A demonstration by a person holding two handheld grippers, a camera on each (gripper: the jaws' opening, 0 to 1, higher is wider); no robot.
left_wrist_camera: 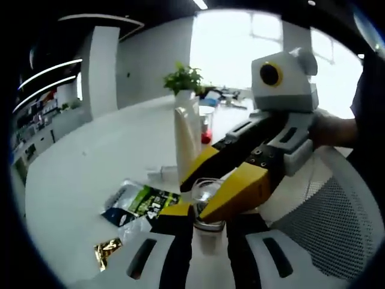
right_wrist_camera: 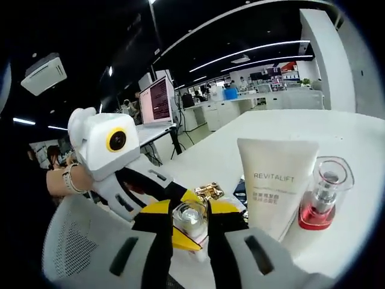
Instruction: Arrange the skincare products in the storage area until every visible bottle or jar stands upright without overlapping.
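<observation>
Left gripper view, left to right. White tabletop (left_wrist_camera: 78, 180) spreading far left. Small gold foil sachet (left_wrist_camera: 107, 250) near the bottom left, flat on the table. Just right of it, green-and-black printed sachet (left_wrist_camera: 139, 201) lying flat, a clear wrapper beside it. Tall cream-white squeeze tube (left_wrist_camera: 186, 138) upright behind, standing on its cap; red-based clear bottle (left_wrist_camera: 206, 129) partly hidden just behind it. Leafy green potted plant (left_wrist_camera: 185, 78) far back. Small clear glass jar (left_wrist_camera: 207, 208) at bottom centre, upright, between the black fingers of the left gripper (left_wrist_camera: 209, 232); fingers close at both sides of the jar, contact not certain. Right gripper (left_wrist_camera: 210, 195), yellow-tipped, reaching in from the upper right, tips either side of the same jar near its rim. White mesh chair back (left_wrist_camera: 337, 229) at far right.

Right gripper view, left to right. Mesh chair back (right_wrist_camera: 78, 241) at lower left. A person's hand (right_wrist_camera: 63, 180) holding the grey-and-white left gripper (right_wrist_camera: 189, 208), its yellow tips flanking the jar. Clear glass jar (right_wrist_camera: 189, 220) at centre, upright, set between the right gripper (right_wrist_camera: 185, 244) fingers; whether clamped or merely bracketed, cannot tell. Gold sachet (right_wrist_camera: 209, 191) just beyond. Cream tube (right_wrist_camera: 275, 186), printed REVITALIFT, upright to the right. Red-based clear bottle (right_wrist_camera: 322, 195) upright, just beside the tube at far right, on the white table (right_wrist_camera: 361, 144).
</observation>
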